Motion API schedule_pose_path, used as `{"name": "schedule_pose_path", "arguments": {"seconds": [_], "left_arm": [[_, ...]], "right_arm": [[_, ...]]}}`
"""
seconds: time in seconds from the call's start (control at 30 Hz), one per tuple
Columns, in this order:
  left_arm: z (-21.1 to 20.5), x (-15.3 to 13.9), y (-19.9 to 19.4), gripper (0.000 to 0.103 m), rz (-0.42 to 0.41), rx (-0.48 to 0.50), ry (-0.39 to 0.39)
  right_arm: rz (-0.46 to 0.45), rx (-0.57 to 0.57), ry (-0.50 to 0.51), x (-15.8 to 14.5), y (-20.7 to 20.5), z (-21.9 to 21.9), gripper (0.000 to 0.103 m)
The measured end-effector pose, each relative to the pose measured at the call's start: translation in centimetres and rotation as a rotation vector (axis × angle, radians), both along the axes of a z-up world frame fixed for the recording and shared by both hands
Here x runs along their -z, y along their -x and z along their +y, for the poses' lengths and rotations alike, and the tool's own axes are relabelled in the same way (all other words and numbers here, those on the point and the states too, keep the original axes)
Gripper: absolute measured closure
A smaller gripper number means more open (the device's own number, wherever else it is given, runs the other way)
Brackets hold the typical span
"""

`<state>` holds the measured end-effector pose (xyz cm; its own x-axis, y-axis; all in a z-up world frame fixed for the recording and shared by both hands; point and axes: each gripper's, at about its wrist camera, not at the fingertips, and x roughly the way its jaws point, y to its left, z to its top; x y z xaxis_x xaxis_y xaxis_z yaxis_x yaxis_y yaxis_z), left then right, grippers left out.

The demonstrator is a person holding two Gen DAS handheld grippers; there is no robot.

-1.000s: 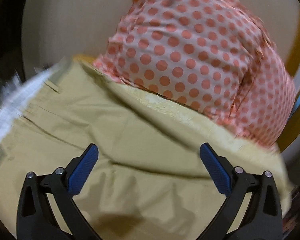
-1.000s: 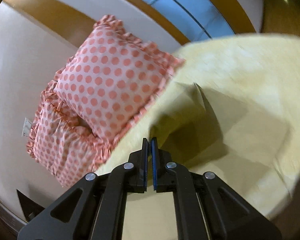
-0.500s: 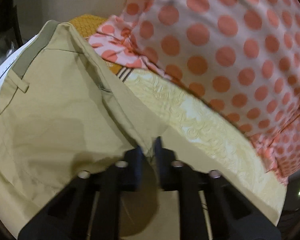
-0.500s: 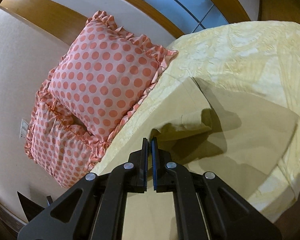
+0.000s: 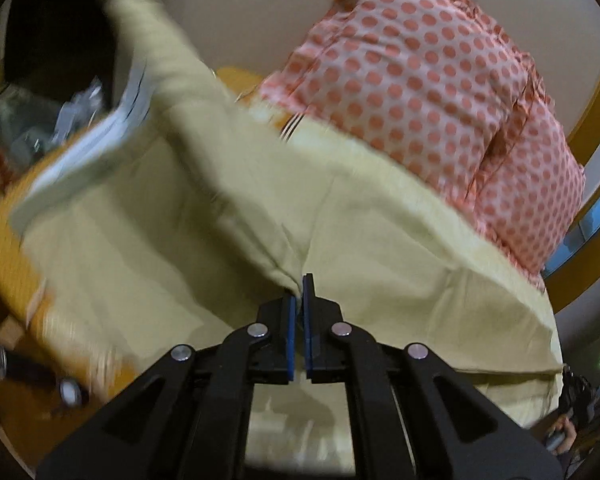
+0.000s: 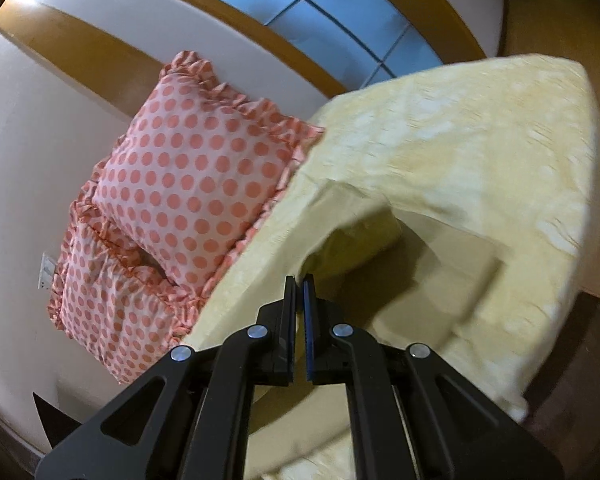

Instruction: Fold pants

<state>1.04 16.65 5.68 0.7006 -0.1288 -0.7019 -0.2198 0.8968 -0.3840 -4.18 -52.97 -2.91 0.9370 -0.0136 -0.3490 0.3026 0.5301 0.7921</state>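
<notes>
The khaki pants point(image 5: 204, 168) hang lifted over the pale yellow bedspread point(image 5: 400, 240). My left gripper point(image 5: 299, 286) is shut on a pinch of the pants' cloth, which stretches up and left to the waistband. My right gripper point(image 6: 299, 286) is shut on another edge of the pants point(image 6: 352, 236); the cloth arches up from it and the rest lies on the bedspread point(image 6: 480, 152) to the right. The left wrist view is blurred.
Pink polka-dot pillows point(image 5: 440, 80) lean on the wall at the head of the bed; they also show in the right wrist view point(image 6: 188, 184). An orange bed edge point(image 5: 4, 240) and clutter point(image 5: 28, 128) lie at left. A window point(image 6: 332, 8) is behind.
My left gripper went from open over the pants to shut on them, then lifted the cloth. My right gripper stayed shut on the pants and raised its edge.
</notes>
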Motion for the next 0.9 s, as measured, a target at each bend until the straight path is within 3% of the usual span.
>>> {"name": "schedule_pose_path", "arguments": {"seconds": [0.13, 0.2, 0.23, 0.27, 0.3, 0.33, 0.37, 0.4, 0.53, 0.7, 0.8, 0.83, 0.9], "left_arm": [[-0.1, 3.3, 1.8, 0.099, 0.043, -0.005, 0.007], [-0.6, 3.3, 2.6, 0.094, 0.006, -0.004, -0.051], [-1.0, 3.1, 2.9, 0.093, -0.008, -0.001, -0.074], [-1.3, 2.9, 3.2, 0.085, -0.023, 0.001, -0.094], [-1.6, 2.7, 3.5, 0.072, -0.040, 0.007, -0.106], [-2.0, 2.5, 3.8, 0.065, -0.058, 0.022, -0.109], [-2.3, 2.4, 4.0, 0.050, -0.066, 0.024, -0.117], [-2.4, 2.3, 4.3, 0.042, -0.073, 0.013, -0.135], [-2.4, 2.3, 4.9, 0.041, -0.094, 0.004, -0.138], [-1.2, 2.0, 5.8, 0.033, -0.121, -0.052, -0.120], [-0.5, 1.7, 6.3, 0.030, -0.137, -0.078, -0.125], [-0.3, 1.6, 6.4, 0.030, -0.141, -0.088, -0.132], [0.1, 1.6, 6.5, 0.029, -0.144, -0.097, -0.136]], "right_arm": [[0.061, 0.020, 0.033, 0.7, 0.9, 0.1, 0.099], [0.095, 0.041, 0.049, 0.5, 1.4, 0.3, 0.091], [0.108, 0.066, 0.057, 0.4, 2.0, 0.2, 0.072], [0.104, 0.094, 0.066, 0.2, 2.6, 0.1, 0.039], [0.093, 0.124, 0.078, 0.1, 3.1, 0.1, 0.027], [0.085, 0.158, 0.105, -0.1, 3.7, 0.2, 0.026], [0.092, 0.165, 0.125, -0.1, 3.8, 0.2, 0.026], [0.105, 0.166, 0.147, -0.1, 3.7, 0.2, 0.026], [0.118, 0.138, 0.149, 1.1, 2.6, 0.2, 0.043], [0.122, 0.141, 0.263, 1.1, 0.6, 1.6, 0.045], [0.142, 0.134, 0.360, 1.2, -0.4, 2.5, 0.078], [0.159, 0.115, 0.381, 1.5, -0.9, 2.6, 0.094], [0.145, 0.114, 0.405, 1.2, -0.9, 2.8, 0.097]]}}
